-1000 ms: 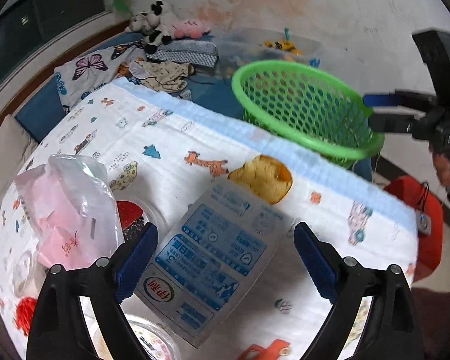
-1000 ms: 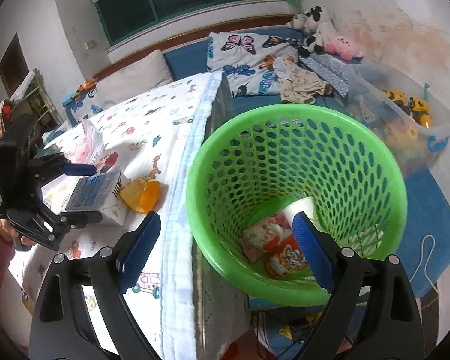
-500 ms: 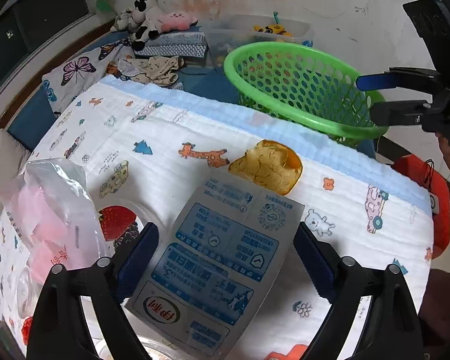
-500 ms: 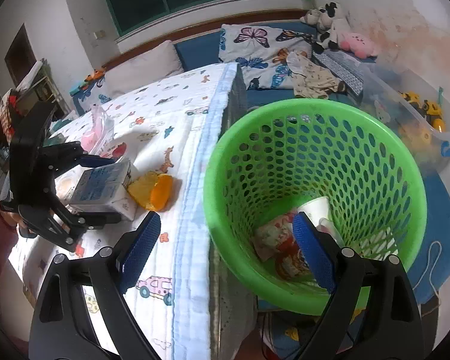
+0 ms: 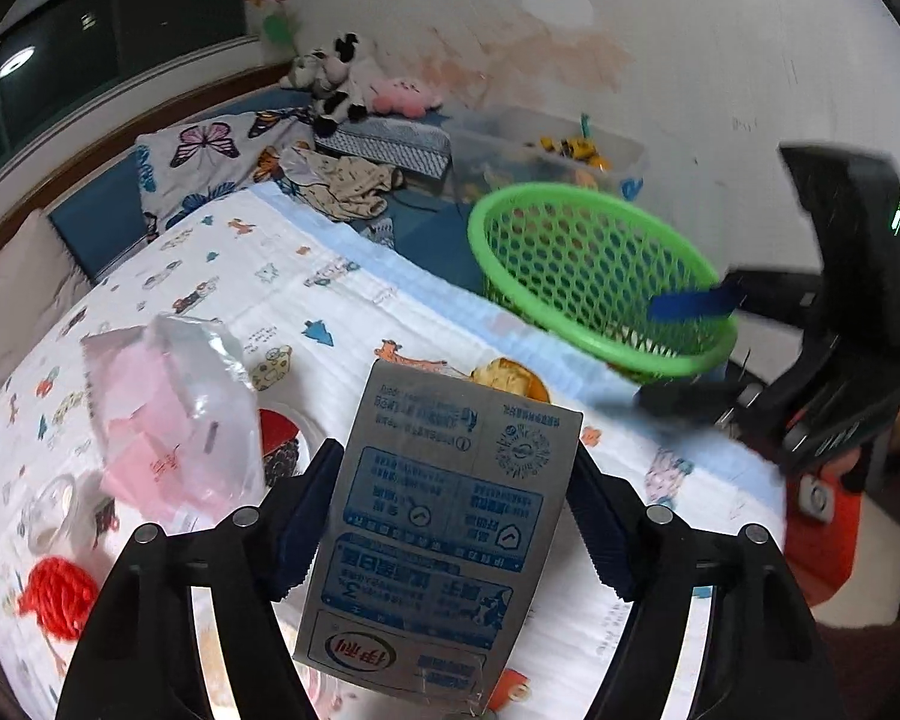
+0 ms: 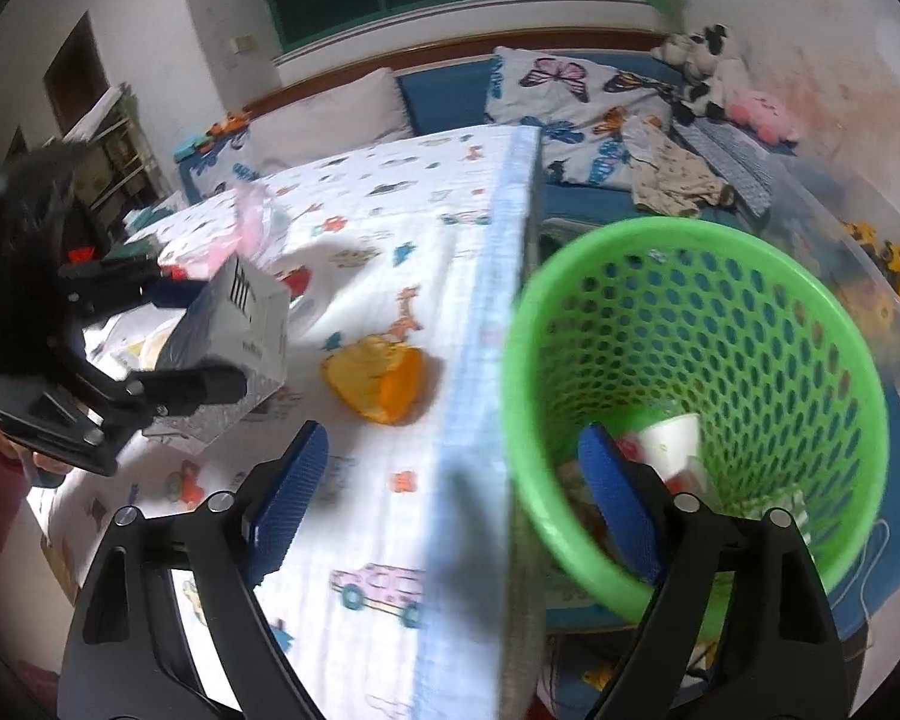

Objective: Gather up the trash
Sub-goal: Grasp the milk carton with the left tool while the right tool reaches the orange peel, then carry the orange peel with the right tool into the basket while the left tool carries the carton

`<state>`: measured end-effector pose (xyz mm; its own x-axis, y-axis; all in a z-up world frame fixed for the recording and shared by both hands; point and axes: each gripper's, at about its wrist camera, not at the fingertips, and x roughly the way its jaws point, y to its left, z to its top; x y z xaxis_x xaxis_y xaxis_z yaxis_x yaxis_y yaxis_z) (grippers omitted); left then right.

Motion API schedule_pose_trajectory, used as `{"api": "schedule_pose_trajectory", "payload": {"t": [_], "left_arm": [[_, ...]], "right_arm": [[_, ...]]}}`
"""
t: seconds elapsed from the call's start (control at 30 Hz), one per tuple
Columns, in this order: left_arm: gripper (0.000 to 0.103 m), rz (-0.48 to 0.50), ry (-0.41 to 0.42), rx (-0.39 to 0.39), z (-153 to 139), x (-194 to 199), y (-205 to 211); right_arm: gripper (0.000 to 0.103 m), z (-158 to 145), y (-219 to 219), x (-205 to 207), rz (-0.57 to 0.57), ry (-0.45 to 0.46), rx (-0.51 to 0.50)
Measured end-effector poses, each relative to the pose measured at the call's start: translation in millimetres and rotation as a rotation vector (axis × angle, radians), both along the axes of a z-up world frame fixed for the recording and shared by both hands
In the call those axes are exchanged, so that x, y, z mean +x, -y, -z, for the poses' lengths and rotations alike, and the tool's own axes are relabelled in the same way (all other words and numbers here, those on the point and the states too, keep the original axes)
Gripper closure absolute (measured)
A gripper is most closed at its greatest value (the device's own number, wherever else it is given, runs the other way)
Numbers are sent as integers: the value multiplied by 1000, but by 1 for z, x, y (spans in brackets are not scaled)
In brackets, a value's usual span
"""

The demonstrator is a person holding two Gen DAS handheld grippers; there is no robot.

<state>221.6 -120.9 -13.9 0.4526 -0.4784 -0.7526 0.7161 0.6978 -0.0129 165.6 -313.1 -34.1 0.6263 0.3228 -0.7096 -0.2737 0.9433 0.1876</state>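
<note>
The left gripper (image 5: 450,510) has just been closing its jaws, and the pads now press both sides of the milk carton (image 5: 438,534). The right gripper (image 6: 450,504) has narrowed too, but its jaws are apart and empty; the green basket (image 6: 702,396) stands beyond its right jaw.

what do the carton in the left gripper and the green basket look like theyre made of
Milk carton: likely coated paperboard, with a smooth, slightly glossy printed face, flat panels and crisp folded edges.

Green basket: looks like moulded plastic, in one uniform bright green with a faint sheen, regular holes through its wall and a thick rolled rim.
</note>
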Motion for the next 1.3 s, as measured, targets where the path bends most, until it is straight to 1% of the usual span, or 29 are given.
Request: {"api": "schedule_pose_trajectory", "payload": {"t": [0.2, 0.4, 0.53, 0.63, 0.7, 0.73, 0.9, 1.0, 1.17, 1.3], "left_arm": [[33, -82, 17, -60, -24, -11, -27], [33, -133, 37, -109, -41, -22, -51], [33, -151, 39, -119, -44, -27, -60], [33, -165, 42, -112, -42, -29, -64], [33, -172, 37, -112, -41, -30, -66], [33, -174, 35, -113, -40, -30, -66], [33, -180, 23, -114, -36, -30, -65], [33, -176, 17, -111, -34, -29, -61], [33, -162, 10, -112, -33, -26, -51], [33, -142, 4, -124, -35, -22, -37]], "right_arm": [[27, 13, -33, 15, -62, -20, -26], [34, 28, -53, 36, -66, -45, -63], [40, 38, -59, 46, -46, -67, -79], [46, 40, -63, 47, -32, -49, -122], [54, 40, -65, 47, -19, -40, -154], [54, 40, -65, 47, -18, -38, -155], [65, 36, -60, 43, -10, -26, -129], [67, 33, -55, 39, -5, -26, -106], [68, 21, -43, 29, 4, -16, -62], [68, 7, -22, 18, 39, 7, -28]]}}
